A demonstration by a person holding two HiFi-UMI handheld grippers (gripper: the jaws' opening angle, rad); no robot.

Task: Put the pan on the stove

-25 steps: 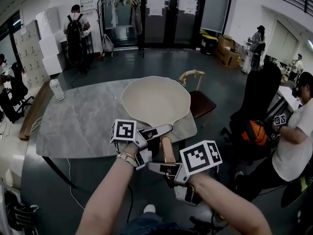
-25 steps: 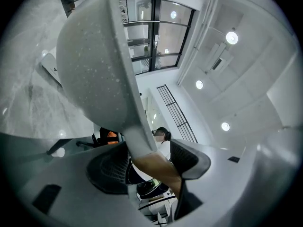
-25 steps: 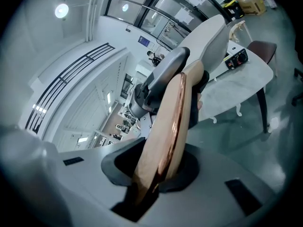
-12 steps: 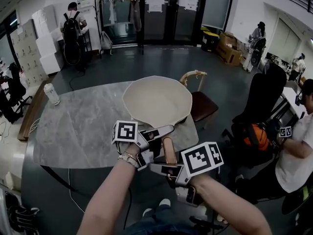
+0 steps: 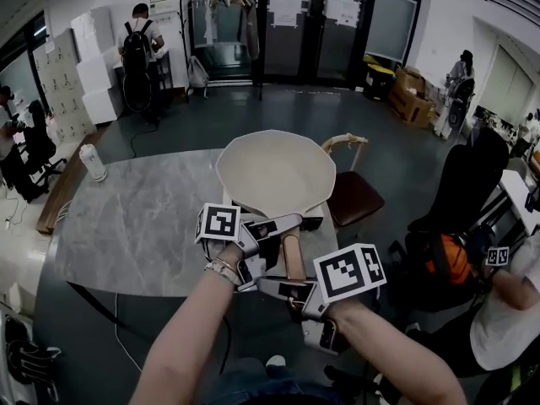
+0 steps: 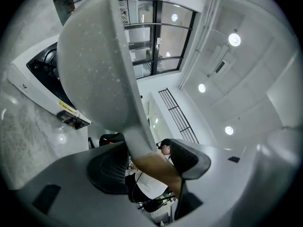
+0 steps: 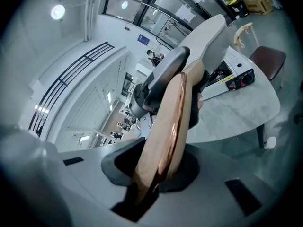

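Note:
A cream pan [image 5: 276, 171] with a wooden handle [image 5: 292, 257] hangs over the far right part of the grey marble table [image 5: 135, 226]. My left gripper [image 5: 274, 241] is shut on the handle's neck close to the bowl. My right gripper [image 5: 291, 292] is shut on the wooden handle nearer me. In the left gripper view the pan's underside [image 6: 90, 65] fills the left, with the white, black-topped stove [image 6: 42, 86] on the table beyond it. The right gripper view shows the handle [image 7: 165, 126] between the pads and the stove [image 7: 232, 77] past the pan. The pan hides most of the stove from the head view.
A white canister [image 5: 94, 162] stands at the table's far left. A wooden chair with a brown seat [image 5: 354, 194] is at the table's right end. A black chair with an orange bag [image 5: 447, 256] and several people stand around the room.
Both grippers have carried the pan forward over the table, still gripping the handle as before. The table and the canister have drawn nearer in the head view.

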